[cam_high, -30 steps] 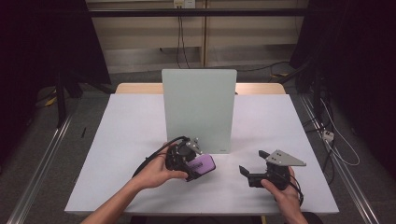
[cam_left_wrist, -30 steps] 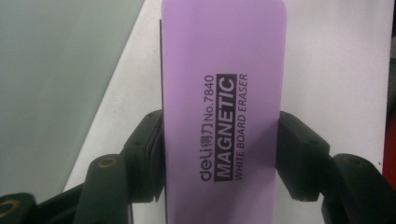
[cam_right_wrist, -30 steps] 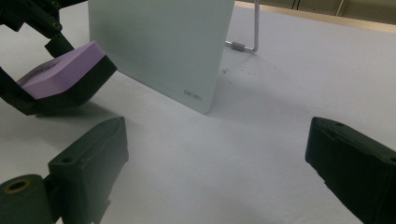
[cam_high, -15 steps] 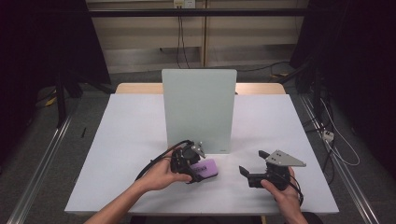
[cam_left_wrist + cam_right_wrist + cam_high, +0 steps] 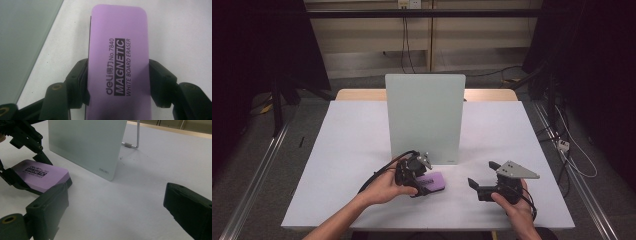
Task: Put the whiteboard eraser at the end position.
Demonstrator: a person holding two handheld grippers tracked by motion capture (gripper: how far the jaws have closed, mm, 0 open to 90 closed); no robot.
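A purple whiteboard eraser (image 5: 435,181) (image 5: 118,62) (image 5: 41,173) printed "MAGNETIC WHITE BOARD ERASER" lies flat on the white table (image 5: 352,140), just in front of an upright frosted board (image 5: 424,117). My left gripper (image 5: 424,182) (image 5: 118,72) is shut on it, with the black pads pressed against both long sides. Near the front right my right gripper (image 5: 482,175) (image 5: 117,192) stands open with nothing between its fingers, pointing left toward the eraser and the board's corner.
The frosted board (image 5: 87,142) (image 5: 22,37) stands mid-table on a bent metal leg (image 5: 132,145) behind it. A black cable (image 5: 379,172) trails from the left gripper. Bare tabletop lies between the two grippers and along both sides of the board.
The left gripper has carried the eraser slightly to the right and set it flatter on the table. The right gripper has not moved.
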